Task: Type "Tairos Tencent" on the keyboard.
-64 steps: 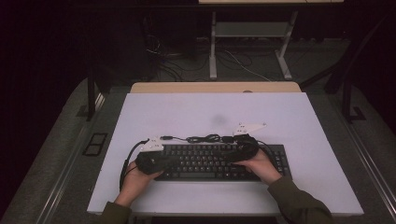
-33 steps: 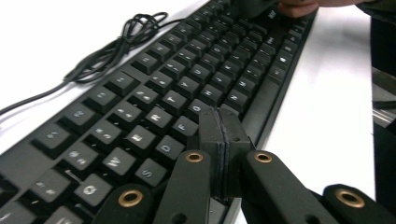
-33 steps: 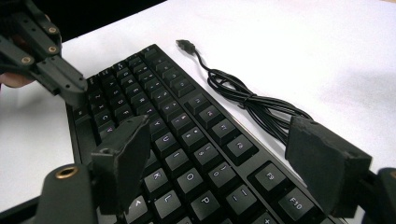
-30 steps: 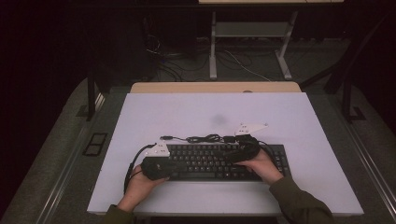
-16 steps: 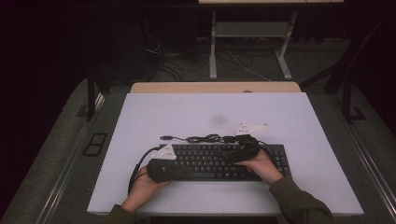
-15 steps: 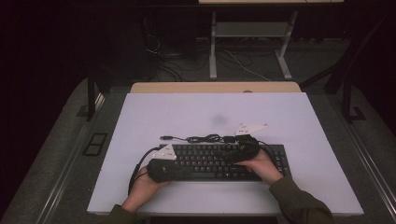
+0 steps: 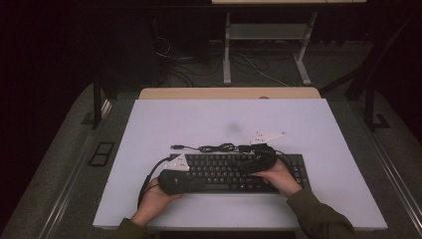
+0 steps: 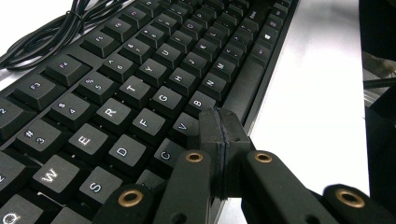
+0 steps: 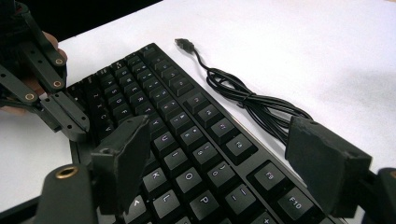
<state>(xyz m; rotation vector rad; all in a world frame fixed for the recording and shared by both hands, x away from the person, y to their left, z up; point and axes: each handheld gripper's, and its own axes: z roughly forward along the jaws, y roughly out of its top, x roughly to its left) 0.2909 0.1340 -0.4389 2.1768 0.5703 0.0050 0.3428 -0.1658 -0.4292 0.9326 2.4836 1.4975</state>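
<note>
Since the earlier frame, my left gripper (image 7: 175,180) has slid toward the tabletop's near edge, and it now sits over the near left corner of the black plastic keyboard (image 7: 234,172), jaws clenched together with nothing between them, tips just above the space bar near the V key (image 8: 183,127). My right gripper (image 7: 259,160) hovers over the keyboard's right half, jaws released wide. That keyboard lies near the white tabletop's (image 7: 318,129) near edge, its coiled black cable (image 7: 214,148) just behind.
</note>
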